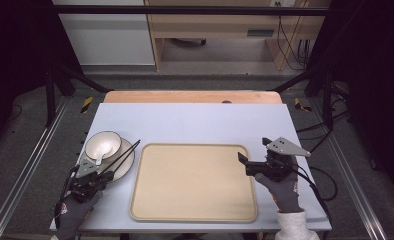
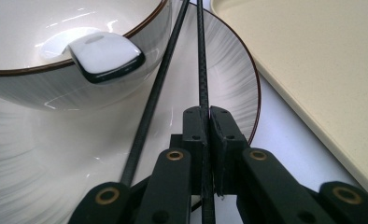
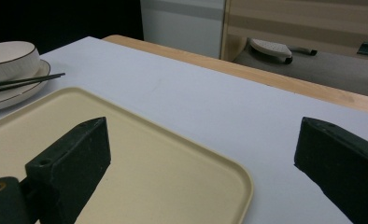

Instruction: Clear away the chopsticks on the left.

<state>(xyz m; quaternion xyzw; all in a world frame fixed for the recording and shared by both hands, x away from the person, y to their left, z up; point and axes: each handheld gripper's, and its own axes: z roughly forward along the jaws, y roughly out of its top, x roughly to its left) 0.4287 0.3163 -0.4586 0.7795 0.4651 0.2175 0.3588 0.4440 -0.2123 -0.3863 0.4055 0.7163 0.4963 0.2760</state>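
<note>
L hand-held gripper (image 2: 205,154) is clamped tight on one black chopstick (image 2: 202,70), w/ the 2nd chopstick (image 2: 154,98) lying loose just left of the jaws; both sticks run across the white plate (image 2: 229,74) at the worktop's (image 1: 195,120) left edge, beside the bowl (image 2: 56,88) that sits on the plate w/ a ceramic spoon (image 2: 105,56) in it. R hand-held gripper (image 3: 201,158) hangs wide open & empty over the right rim of the beige tray (image 3: 173,177), well apart from the crockery.
</note>
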